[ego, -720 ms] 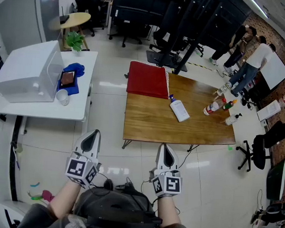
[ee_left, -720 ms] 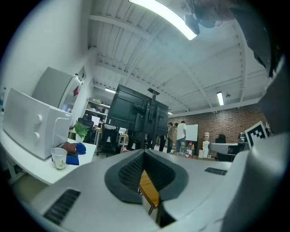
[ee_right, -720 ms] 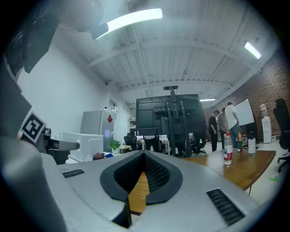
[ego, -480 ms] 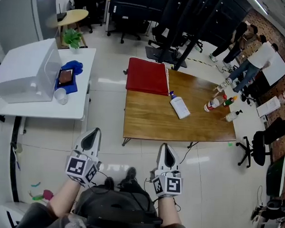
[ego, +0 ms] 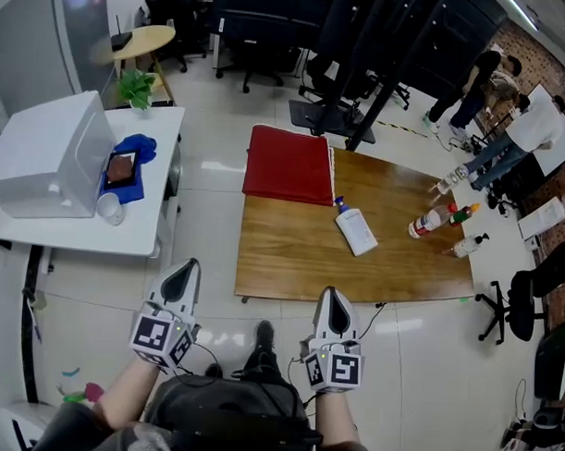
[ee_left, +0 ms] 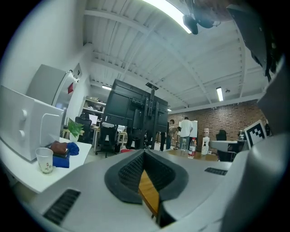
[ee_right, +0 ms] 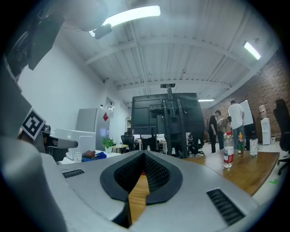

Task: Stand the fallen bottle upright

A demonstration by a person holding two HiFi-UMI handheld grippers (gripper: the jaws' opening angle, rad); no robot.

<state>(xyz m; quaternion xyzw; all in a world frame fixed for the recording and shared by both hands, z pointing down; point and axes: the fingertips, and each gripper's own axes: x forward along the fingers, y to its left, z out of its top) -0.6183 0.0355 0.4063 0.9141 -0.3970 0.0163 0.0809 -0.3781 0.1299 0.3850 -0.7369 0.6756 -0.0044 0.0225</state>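
Here the left gripper (ego: 182, 268) and the right gripper (ego: 332, 301) are held level side by side over the pale tiled floor (ego: 210, 194). Each has its jaws pressed together with nothing between them. In the left gripper view the left gripper (ee_left: 145, 156) shows only a sliver of brown wood below its closed tips, and in the right gripper view the right gripper (ee_right: 144, 157) shows the same.

Ahead of them stands one low brown wooden table (ego: 291, 257), and both grippers are well apart from it. On it lie four bottles in all.

One is down: a flat white plastic bottle with a blue cap (ego: 356, 230). It rests on its side near the table's middle, its cap pointing toward a red folded mat (ego: 286, 163) that covers the far left corner.

Three more stand together near the right end: a clear bottle with a red label (ego: 423, 223), a small bottle with an orange and green top (ego: 463, 213) and a white pump bottle (ego: 467, 243).
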